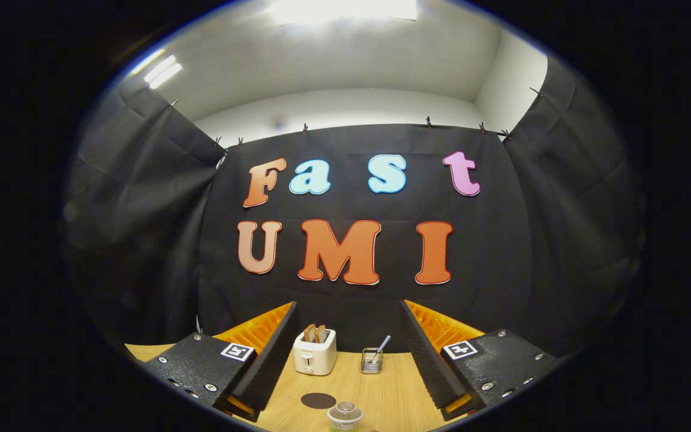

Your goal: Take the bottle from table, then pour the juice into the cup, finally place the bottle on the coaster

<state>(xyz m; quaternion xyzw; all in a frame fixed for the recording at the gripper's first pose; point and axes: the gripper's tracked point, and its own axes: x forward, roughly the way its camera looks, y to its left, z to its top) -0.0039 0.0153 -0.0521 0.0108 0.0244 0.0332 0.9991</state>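
My gripper is open, held high over the wooden table, with nothing between its fingers. Below and between the fingers stands a clear cup with a pale rim, close to me. Just beyond the cup, slightly to its left, lies a dark round coaster flat on the table.
A white toaster with two slices of toast stands at the back of the table against the black cloth. To its right sits a small wire basket holding a spoon. Bare wood lies between these and the cup.
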